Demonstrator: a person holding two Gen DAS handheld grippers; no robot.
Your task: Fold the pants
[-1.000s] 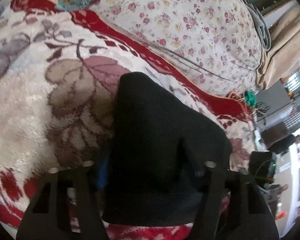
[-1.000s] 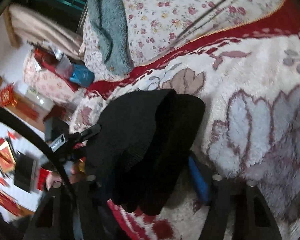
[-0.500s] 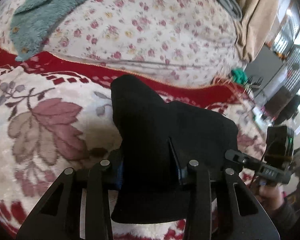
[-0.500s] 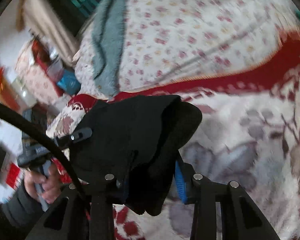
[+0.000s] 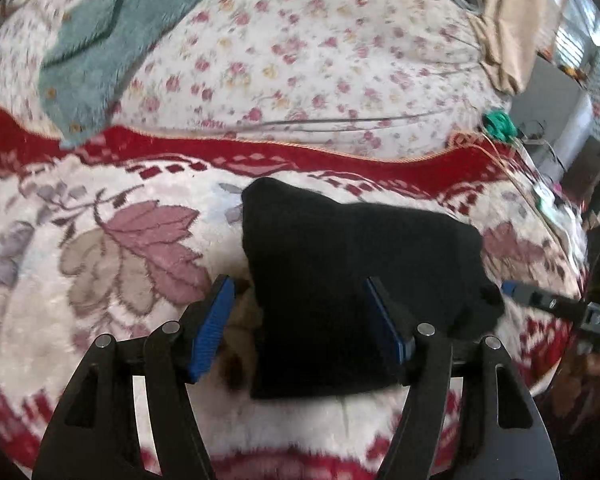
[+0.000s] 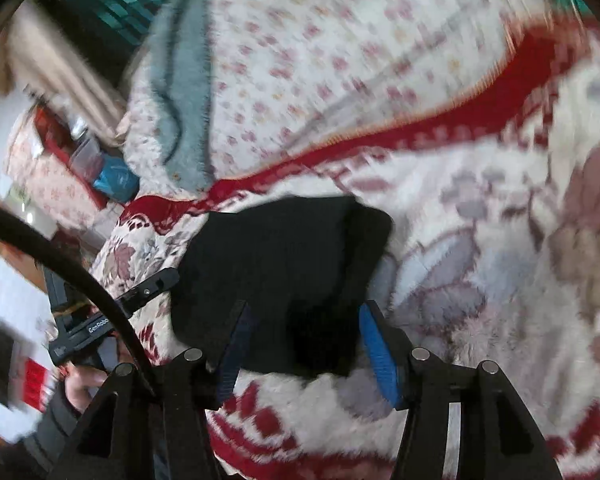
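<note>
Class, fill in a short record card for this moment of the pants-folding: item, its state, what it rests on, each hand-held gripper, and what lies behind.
item: black knit pants
state: folded into a compact bundle, lying flat
surface: fluffy cream blanket with leaf pattern and red border
left hand-held gripper: open, blue pads either side of the bundle, not clamped
right hand-held gripper: open, straddling the bundle's near edge
behind: floral cream quilt with a teal fleece cloth draped over it
image quality: right wrist view motion-blurred
</note>
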